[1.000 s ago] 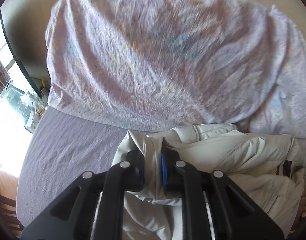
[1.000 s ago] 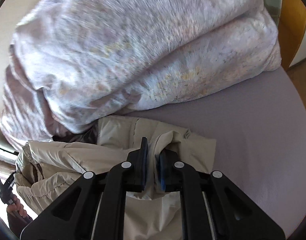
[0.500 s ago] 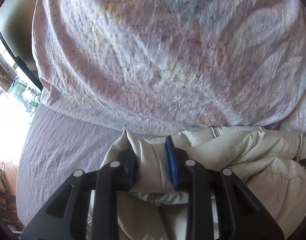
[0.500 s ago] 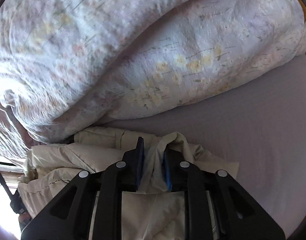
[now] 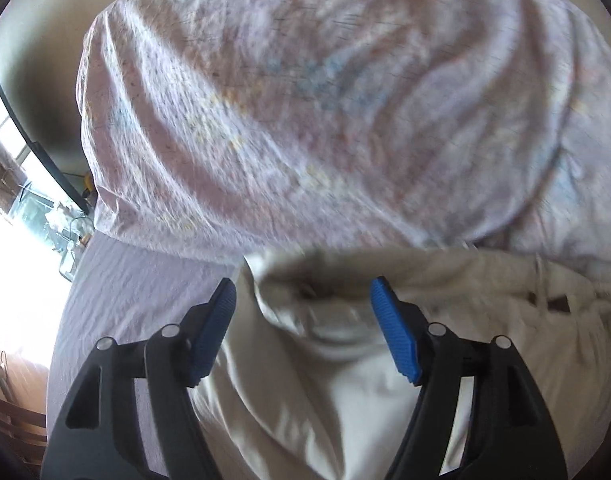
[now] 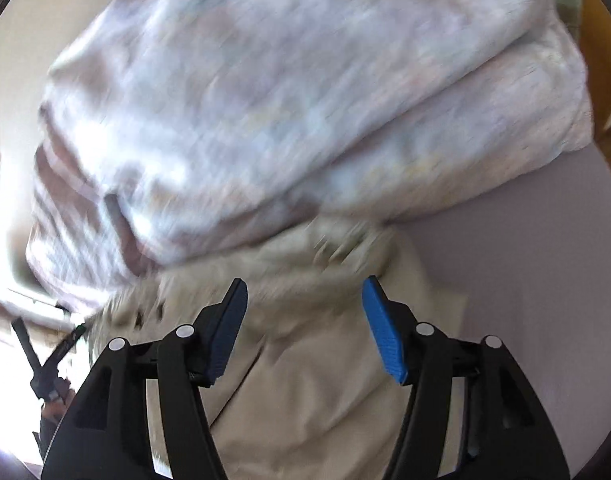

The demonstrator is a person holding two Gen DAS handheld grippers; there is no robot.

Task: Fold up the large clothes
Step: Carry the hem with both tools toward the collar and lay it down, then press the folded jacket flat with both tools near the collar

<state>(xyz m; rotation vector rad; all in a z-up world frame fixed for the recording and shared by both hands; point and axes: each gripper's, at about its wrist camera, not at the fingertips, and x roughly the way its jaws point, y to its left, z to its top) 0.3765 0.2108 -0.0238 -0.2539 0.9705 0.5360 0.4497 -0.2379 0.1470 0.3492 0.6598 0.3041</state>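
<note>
Both grippers, left gripper (image 5: 303,296) and right gripper (image 6: 303,294), have just been opening; jaws wide, gripping nothing, above the cream jacket (image 5: 345,380), floral duvet (image 5: 305,120) at twelve o'clock.

My left gripper (image 5: 301,300) and right gripper (image 6: 303,298): black angular frames, silver rivets, ribbed blue pads (image 5: 393,340) on each finger.
</note>
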